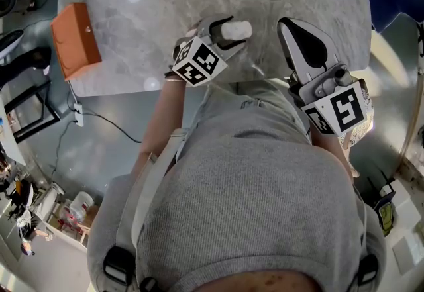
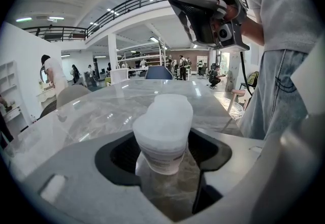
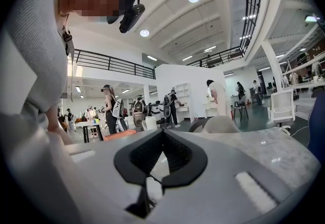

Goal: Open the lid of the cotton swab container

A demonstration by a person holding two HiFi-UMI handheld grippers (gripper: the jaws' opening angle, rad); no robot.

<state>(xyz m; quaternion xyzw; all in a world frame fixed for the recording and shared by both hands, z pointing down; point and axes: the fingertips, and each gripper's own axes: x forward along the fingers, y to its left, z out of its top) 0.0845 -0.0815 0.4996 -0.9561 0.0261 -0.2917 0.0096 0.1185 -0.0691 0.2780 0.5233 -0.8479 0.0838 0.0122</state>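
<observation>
Container (image 2: 165, 116): white, over table (image 1: 165, 12).
Left tongs (image 2: 163, 141): gripping container.
Right tongs (image 3: 161, 136): closed, empty, near container.
Table: grey marble; orange box (image 1: 75, 39) at left edge.

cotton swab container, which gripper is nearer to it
Left. The left gripper holds the cotton swab container between its jaws; the right gripper, shut and empty, sits apart to the container's right in the head view.

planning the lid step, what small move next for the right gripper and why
Probably open the right gripper and bring it to the white round lid: its fingers are shut and empty, while the left gripper clamps the white translucent plastic cotton swab container.
</observation>
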